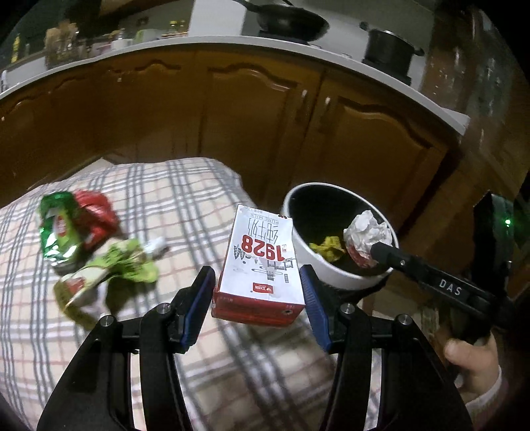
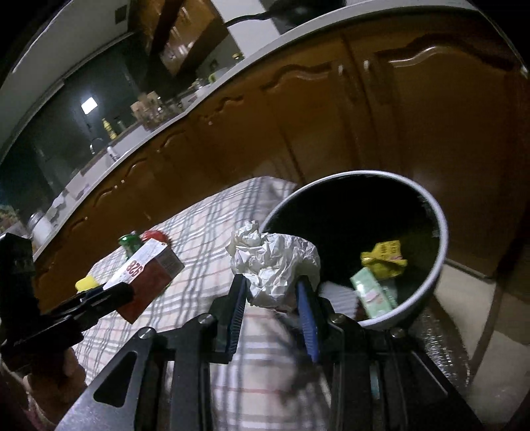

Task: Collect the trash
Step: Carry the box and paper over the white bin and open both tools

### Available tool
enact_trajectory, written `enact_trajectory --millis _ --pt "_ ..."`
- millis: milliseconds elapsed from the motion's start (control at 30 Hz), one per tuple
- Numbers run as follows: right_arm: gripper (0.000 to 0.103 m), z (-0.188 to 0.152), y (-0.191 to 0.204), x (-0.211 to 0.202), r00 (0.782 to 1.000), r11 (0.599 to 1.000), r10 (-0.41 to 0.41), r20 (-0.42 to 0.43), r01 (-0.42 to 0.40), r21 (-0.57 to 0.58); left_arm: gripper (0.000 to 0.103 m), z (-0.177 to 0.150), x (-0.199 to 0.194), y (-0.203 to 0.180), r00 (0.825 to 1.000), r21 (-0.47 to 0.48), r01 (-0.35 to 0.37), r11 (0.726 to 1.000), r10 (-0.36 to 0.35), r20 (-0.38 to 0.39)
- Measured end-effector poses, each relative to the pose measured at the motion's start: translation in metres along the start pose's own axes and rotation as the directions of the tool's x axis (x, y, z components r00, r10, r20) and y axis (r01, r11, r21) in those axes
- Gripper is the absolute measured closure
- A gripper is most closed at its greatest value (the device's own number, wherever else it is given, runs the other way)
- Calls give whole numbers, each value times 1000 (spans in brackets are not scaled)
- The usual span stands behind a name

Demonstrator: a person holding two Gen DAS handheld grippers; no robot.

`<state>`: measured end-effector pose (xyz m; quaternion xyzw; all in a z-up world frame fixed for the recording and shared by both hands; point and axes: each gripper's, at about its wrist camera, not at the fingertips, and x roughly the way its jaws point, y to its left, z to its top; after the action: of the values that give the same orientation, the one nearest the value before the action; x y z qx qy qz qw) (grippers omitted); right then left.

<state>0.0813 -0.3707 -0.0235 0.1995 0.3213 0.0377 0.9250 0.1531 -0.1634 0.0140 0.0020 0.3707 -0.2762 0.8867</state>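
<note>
- The wooden cabinets (image 1: 258, 126) are filling the upper half of the left wrist view, with a pale countertop (image 1: 205, 46) curving above them and carrying a black pan (image 1: 285, 20) and a black pot (image 1: 389, 49) at the top right.
- The plaid-covered table (image 1: 159, 199) is spreading across the lower left of that view.
- The white bin (image 2: 430, 285) with a dark inside is standing at the table's right edge, right of centre in the right wrist view; a yellow wrapper (image 2: 384, 262) and a pale green packet (image 2: 374, 295) are lying in it.
- The left gripper (image 1: 256, 288) is holding its blue jaws about half apart, clamping the red-and-white milk carton (image 1: 261, 262) above the cloth at lower centre.
- The right gripper (image 2: 273, 298) is pinching a crumpled white paper ball (image 2: 275, 262) between narrowly parted jaws, right at the bin's near rim.
- Crumpled green and red wrappers (image 1: 76, 228) are lying on the cloth at middle left, blurred, so I am probably seeing three or four pieces.
- A hand (image 1: 473, 364) is gripping the right gripper's handle at lower right.
</note>
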Motion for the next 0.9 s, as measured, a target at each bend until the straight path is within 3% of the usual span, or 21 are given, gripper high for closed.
enact_trajectory --millis 400,900 --pt "72 15 -39 -8 996 995 -92 17 91 34 51 21 38 -42 998 74 51 996 -48 -36" --pt "71 24 -61 -2 992 990 -130 0 130 53 50 44 79 -76 993 105 87 991 -78 -84"
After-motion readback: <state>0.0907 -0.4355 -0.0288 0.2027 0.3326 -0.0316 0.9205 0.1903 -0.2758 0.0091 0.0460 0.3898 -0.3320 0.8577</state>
